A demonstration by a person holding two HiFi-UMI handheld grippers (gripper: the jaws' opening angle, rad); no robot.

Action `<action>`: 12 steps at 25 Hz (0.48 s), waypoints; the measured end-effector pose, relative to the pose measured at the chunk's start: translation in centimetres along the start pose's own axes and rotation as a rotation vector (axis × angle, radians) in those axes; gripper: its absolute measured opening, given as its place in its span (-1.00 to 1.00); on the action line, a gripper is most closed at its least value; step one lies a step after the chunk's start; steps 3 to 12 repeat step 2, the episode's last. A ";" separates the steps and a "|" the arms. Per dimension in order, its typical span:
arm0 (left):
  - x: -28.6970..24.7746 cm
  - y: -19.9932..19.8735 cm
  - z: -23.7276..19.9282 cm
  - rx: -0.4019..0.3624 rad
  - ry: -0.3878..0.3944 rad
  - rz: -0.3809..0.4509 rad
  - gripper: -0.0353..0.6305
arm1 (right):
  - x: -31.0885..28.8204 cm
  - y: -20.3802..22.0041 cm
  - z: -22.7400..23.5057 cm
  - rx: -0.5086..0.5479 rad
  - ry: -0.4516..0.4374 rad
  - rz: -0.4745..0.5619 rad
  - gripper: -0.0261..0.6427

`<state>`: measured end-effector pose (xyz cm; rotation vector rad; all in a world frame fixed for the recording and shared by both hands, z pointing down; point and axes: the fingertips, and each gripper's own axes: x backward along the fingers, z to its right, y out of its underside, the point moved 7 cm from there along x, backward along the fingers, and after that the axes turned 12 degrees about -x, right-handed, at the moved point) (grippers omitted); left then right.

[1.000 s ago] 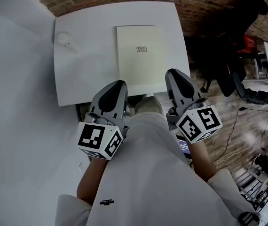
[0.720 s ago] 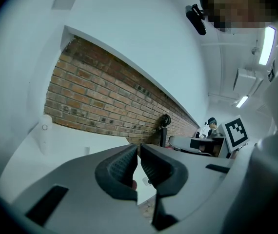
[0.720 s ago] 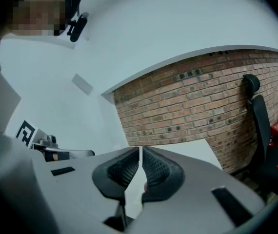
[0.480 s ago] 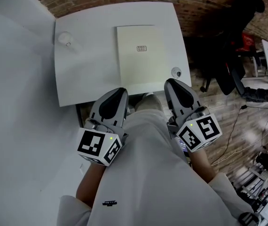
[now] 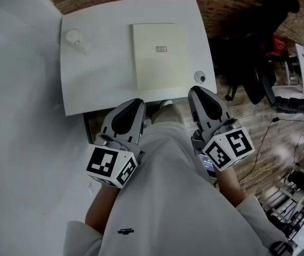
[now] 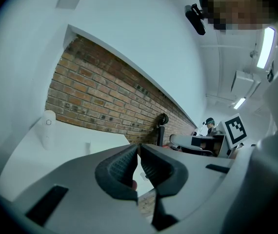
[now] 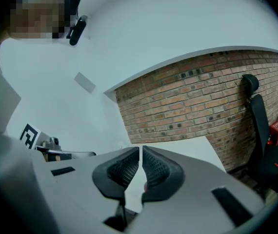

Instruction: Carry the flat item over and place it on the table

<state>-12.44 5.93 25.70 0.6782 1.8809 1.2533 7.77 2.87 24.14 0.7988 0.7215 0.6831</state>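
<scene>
While holding left gripper (image 6: 139, 152) and right gripper (image 7: 141, 155) closed and empty, faces flat item (image 5: 160, 55) ahead on tabletop (image 5: 98, 73), lengthwise away, nearer the right.

White square counter (image 5: 98, 73) on my feed, top mostly bare. Cream flat sheet (image 5: 160, 55) lies flat on it, long side running front to back, its near edge about at the counter's front edge. Small printed label (image 5: 161, 49) near the sheet's middle, too small to read. Left of the sheet, well apart, at the far corner: small white rounded object (image 5: 74, 37), can't tell what. Just right of the sheet's near corner: small grey round thing (image 5: 199, 77).
</scene>
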 end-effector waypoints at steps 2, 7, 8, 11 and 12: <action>0.4 0.4 -0.1 0.009 0.002 -0.001 -0.79 | 0.1 0.5 -0.3 0.001 0.003 -0.001 -0.78; 0.4 0.4 -0.1 0.009 0.002 -0.001 -0.79 | 0.1 0.5 -0.3 0.001 0.003 -0.001 -0.78; 0.4 0.4 -0.1 0.009 0.002 -0.001 -0.79 | 0.1 0.5 -0.3 0.001 0.003 -0.001 -0.78; 0.4 0.4 -0.1 0.009 0.002 -0.001 -0.79 | 0.1 0.5 -0.3 0.001 0.003 -0.001 -0.78; 0.4 0.4 -0.1 0.009 0.002 -0.001 -0.79 | 0.1 0.5 -0.3 0.001 0.003 -0.001 -0.78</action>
